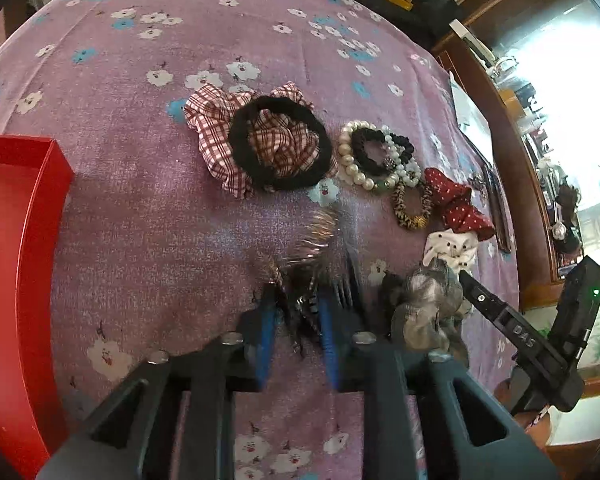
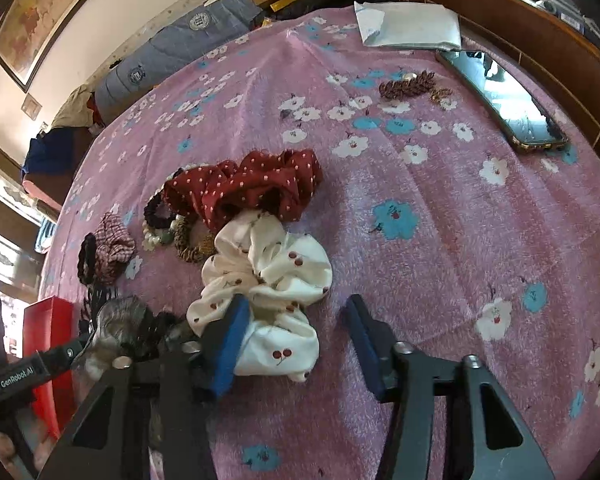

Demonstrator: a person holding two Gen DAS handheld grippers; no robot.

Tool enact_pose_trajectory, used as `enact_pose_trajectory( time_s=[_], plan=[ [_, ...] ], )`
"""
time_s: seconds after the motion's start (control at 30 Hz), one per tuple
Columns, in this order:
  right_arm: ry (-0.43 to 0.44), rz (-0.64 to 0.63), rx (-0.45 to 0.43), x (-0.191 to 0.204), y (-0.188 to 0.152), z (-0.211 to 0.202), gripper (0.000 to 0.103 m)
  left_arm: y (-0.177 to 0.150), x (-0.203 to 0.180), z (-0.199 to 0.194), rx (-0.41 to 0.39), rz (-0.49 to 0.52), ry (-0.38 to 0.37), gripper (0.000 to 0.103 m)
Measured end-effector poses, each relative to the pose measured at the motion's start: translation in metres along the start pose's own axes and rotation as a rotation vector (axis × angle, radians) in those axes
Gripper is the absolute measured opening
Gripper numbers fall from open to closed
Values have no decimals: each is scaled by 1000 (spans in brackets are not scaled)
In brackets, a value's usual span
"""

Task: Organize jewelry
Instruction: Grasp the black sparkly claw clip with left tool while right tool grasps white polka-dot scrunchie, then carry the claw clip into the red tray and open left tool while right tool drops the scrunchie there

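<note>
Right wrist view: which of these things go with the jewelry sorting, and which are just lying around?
For the job:
red dotted scrunchie
white cherry scrunchie
plaid scrunchie
pearl bracelet
leopard hair tie
grey scrunchie
brown clip
red box

Lying about:
phone
white envelope
folded jeans

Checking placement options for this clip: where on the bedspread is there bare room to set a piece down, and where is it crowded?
Bare cloth lies between the red box and the plaid scrunchie, and between the white scrunchie and the phone. The pearl bracelets and red dotted scrunchie sit packed together.
</note>
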State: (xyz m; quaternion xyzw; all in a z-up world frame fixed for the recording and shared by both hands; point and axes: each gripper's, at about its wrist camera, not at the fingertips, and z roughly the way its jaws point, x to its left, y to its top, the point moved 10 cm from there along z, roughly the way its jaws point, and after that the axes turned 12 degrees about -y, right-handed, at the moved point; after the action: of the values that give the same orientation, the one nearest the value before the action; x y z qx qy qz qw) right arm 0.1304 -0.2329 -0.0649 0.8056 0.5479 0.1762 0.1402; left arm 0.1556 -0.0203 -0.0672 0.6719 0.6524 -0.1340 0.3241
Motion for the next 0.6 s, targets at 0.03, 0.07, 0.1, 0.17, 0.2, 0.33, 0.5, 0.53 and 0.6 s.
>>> enact_pose_trajectory(
  time_s=[0.03,0.07,0.1,0.17,0.2,0.33,0.5,0.53,0.6],
  plan=[
    [11,-7,12,3,0,2,12,0,-1,-2,-9,-1,6,17],
    [25,-8,26,6,-1,4,11,0,-2,-5,-17,-2,8,17],
    [35,-2,29,7,0,3,9,0,-4,-9,-25,-2,6,17],
    [50,-3,19,9,1,-4,7,-1,-9,-21,-50,4,9,17],
    [59,-6,12,10,1,-10,7,-2,-13,-30,-68,5,11,17],
    [77,-26,-25,7,-1,-37,7,-4,-25,-61,-126,-9,-4,17],
    [117,-33,-72,-4,-8,-79,7,-21,-40,-103,-188,-20,-10,17],
    [125,-36,-80,-6,-9,-86,7,-24,-41,-110,-198,-18,-4,17],
    [146,-44,-94,-10,-13,-102,7,-33,-41,-127,-222,-8,20,17]
  ],
)
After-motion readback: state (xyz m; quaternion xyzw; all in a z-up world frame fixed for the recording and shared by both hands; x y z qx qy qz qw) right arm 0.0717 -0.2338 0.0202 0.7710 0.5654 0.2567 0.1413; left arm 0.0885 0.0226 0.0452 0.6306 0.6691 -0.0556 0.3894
